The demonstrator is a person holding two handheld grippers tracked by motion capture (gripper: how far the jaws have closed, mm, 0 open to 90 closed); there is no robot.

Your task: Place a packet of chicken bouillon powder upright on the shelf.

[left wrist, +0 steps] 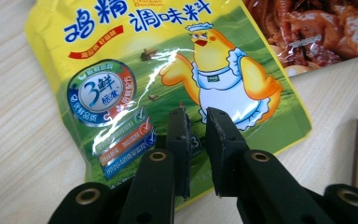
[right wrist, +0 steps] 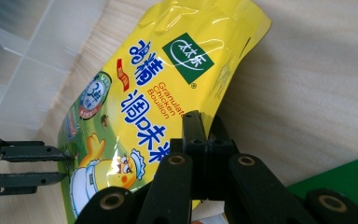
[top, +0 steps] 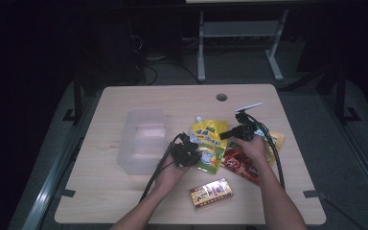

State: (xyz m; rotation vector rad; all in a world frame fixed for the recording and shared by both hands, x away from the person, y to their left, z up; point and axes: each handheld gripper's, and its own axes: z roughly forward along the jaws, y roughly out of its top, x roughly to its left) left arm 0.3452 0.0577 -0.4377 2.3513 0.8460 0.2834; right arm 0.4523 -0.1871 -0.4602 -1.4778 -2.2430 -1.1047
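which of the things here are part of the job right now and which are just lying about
In use: yellow bouillon pouch, right claw shut on its edge, left claw at its lower end.
Lying about: clear plastic box, red snack packet, small brown box.

The high view looks forward and down on the light wooden table (top: 124, 191); both gripper views sit close over one shared glossy yellow seasoning pouch (left wrist: 168, 79), from opposite sides.
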